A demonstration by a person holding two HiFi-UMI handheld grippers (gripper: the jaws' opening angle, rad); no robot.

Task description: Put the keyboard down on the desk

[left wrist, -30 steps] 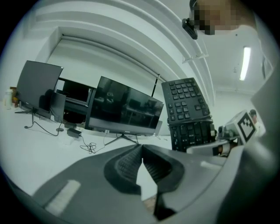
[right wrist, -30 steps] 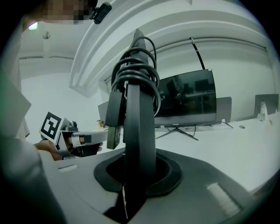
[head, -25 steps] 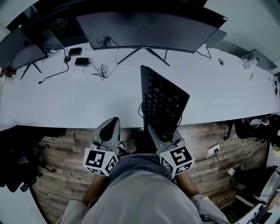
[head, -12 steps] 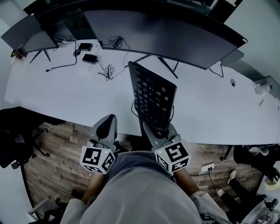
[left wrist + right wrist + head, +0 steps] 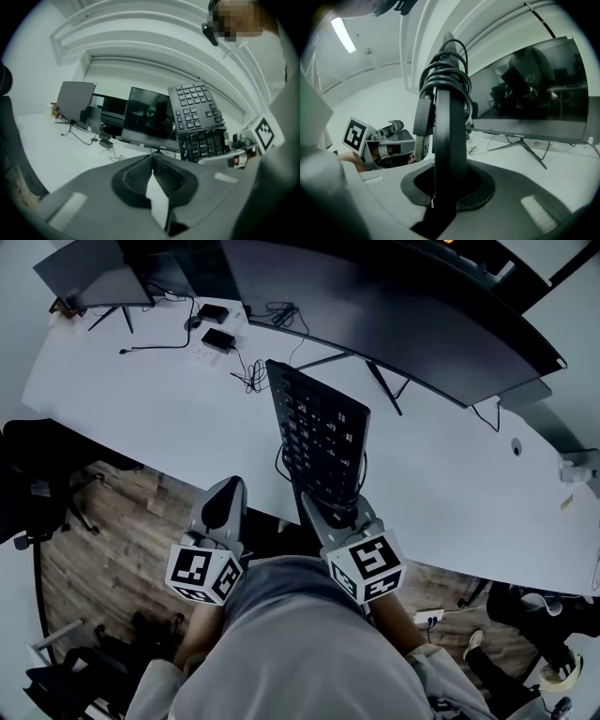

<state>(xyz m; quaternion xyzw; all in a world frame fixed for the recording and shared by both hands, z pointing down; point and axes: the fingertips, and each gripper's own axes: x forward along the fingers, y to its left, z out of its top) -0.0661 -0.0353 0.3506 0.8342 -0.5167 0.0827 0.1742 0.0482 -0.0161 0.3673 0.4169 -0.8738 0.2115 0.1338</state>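
Observation:
A black keyboard (image 5: 317, 437) stands on edge above the front of the white desk (image 5: 131, 399), keys facing left, its coiled cable (image 5: 443, 70) wrapped at its back. My right gripper (image 5: 339, 512) is shut on the keyboard's near end; in the right gripper view the keyboard's edge (image 5: 445, 140) runs straight up out of the jaws. My left gripper (image 5: 225, 507) hangs beside it at the desk's front edge, shut and empty, its jaws meeting in the left gripper view (image 5: 152, 161). The keyboard (image 5: 197, 117) shows there to the right.
A wide dark monitor (image 5: 394, 310) stands along the desk's back, with a smaller screen (image 5: 89, 273) at the far left. Small black boxes and tangled cables (image 5: 225, 343) lie near them. A black chair (image 5: 37, 474) stands left of the desk on the wooden floor.
The head view has swung, so the desk now runs diagonally. The keyboard and both grippers keep the same pose relative to each other; the keyboard stays held upright.

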